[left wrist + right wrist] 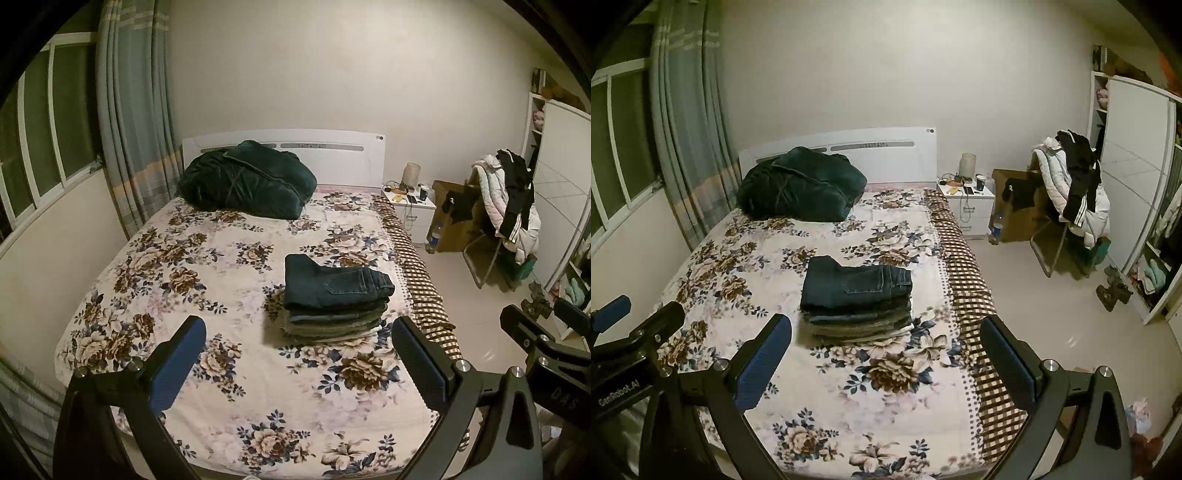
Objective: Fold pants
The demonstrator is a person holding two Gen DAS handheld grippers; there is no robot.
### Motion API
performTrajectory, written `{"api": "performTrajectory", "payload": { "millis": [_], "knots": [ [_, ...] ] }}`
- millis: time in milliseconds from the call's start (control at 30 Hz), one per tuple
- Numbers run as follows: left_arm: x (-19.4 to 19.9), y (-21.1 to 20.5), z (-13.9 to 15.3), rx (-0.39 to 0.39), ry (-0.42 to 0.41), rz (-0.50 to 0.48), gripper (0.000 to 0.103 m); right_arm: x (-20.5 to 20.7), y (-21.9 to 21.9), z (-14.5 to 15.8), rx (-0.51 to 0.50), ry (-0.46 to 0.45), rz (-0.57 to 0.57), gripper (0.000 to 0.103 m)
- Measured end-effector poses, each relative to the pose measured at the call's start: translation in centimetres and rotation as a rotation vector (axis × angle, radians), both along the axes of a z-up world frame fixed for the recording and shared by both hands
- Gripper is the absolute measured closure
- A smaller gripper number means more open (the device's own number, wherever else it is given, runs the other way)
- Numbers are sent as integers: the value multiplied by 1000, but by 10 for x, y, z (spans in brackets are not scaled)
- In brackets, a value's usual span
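Right wrist: "GenRobot.AI" on left tool (613, 314); both tools wide apart, empty, w/ pants stack (857, 295) beyond.

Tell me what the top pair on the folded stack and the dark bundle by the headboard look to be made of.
Top pair: dark blue denim, matte; stitched back pocket and seams show. Dark bundle: probably plush velvet or fleece; soft sheen on deep green folds.

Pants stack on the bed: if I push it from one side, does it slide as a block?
Probably not. The pants stack is many soft folded layers, so upper ones would likely shear off. The floral bedspread looks plush, likely dragging the bottom pair. Lifted, it would probably sag.
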State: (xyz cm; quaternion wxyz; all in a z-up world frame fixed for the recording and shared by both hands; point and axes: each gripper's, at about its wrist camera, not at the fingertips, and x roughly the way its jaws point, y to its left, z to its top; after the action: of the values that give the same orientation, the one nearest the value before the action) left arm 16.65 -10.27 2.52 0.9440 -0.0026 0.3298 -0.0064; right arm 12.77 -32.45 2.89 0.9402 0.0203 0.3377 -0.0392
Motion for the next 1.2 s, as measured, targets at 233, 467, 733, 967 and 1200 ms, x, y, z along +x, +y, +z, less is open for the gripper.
{"api": "performTrajectory", "payload": {
  "millis": [233,467,733,967,1200],
  "knots": [
    [-3,2,2,2,0,6,0,1,1,0,-1,0,0,0],
    [-4,4,4,6,-2,12,0,0,4,2,4,1,2,0],
    [-8,5,6,7,-7,29,0,3,9,9,7,0,6,0],
    [-8,5,5,7,-8,27,0,0,9,7,6,0,2,0],
    [-8,6,5,7,-9,27,0,-2,10,7,5,-2,-3,0]
  ]
}}
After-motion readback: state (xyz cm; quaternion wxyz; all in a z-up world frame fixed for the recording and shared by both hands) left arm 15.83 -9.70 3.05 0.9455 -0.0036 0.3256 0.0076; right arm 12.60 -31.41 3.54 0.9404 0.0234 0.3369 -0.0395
